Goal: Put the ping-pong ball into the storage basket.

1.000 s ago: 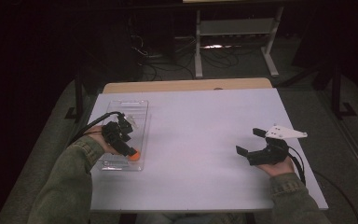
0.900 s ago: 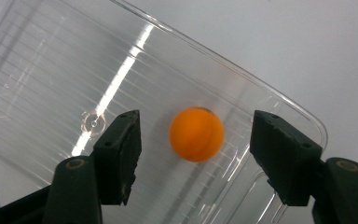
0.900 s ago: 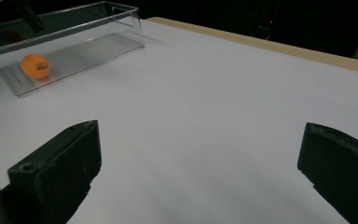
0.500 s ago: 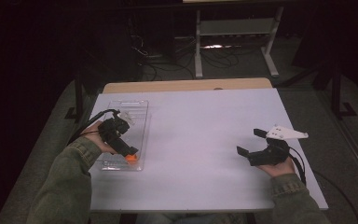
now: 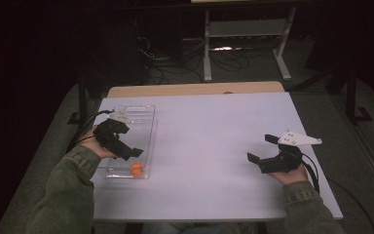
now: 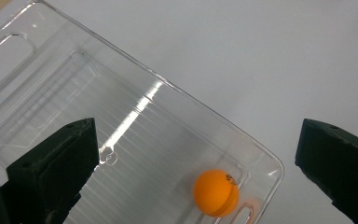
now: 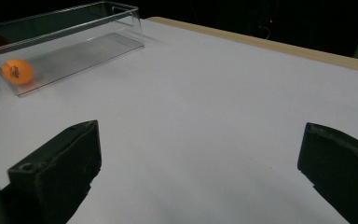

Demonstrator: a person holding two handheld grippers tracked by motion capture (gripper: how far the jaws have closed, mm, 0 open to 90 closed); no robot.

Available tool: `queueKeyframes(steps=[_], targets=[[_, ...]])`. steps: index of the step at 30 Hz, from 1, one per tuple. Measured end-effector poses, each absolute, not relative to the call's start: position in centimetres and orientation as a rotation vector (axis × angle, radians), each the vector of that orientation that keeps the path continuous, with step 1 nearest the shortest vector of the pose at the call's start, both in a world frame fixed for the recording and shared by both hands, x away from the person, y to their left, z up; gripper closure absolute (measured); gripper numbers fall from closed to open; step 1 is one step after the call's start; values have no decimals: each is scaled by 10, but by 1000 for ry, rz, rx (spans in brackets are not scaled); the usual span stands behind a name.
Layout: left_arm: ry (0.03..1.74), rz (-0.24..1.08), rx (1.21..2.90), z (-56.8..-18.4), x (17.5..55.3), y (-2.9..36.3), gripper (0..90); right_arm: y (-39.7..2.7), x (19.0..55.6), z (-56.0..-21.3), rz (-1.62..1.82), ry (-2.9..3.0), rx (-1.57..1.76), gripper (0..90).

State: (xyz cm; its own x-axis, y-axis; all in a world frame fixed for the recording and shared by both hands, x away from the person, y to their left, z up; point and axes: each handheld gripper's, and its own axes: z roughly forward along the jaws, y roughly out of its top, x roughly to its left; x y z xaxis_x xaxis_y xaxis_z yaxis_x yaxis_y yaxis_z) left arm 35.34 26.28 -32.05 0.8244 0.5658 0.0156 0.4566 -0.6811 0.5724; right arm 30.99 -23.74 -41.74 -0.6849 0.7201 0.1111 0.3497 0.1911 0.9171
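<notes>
the left hand-held gripper point(image 5: 126, 152) hangs above a clear plastic tray point(image 5: 146, 113) on the white counter point(image 5: 209, 146), its black jaws spread wide with nothing between them; they have just been opening. in the left gripper view an orange ball point(image 6: 216, 192) lies on the floor of the clear plastic tray point(image 6: 121, 140), below the jaws and nearer the jaw at the right of that view than the one at its left, touching neither. the ball rests close to one short end of the tray, just beside an oval slot moulded into the rim there. in the high view the orange ball point(image 5: 136, 169) sits just beyond the left gripper's jaw tips, at the tray's end nearest the person, whose green sleeve point(image 5: 68, 195) reaches in behind that gripper. the right hand-held gripper point(image 5: 263, 150) is held well apart from the tray, low over bare counter, its jaws also standing wide and empty. from the right gripper view the tray point(image 7: 74, 28) lies far ahead and off to the left of its jaws, with the ball point(image 7: 17, 71) at the tray's nearer end.
</notes>
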Motion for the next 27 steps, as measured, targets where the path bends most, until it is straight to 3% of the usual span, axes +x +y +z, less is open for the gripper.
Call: queueKeyframes(steps=[27], targets=[[821, 339, 2274, -330, 326, 299, 0, -237, 310, -417, 1489, 2128, 1005, 0]])
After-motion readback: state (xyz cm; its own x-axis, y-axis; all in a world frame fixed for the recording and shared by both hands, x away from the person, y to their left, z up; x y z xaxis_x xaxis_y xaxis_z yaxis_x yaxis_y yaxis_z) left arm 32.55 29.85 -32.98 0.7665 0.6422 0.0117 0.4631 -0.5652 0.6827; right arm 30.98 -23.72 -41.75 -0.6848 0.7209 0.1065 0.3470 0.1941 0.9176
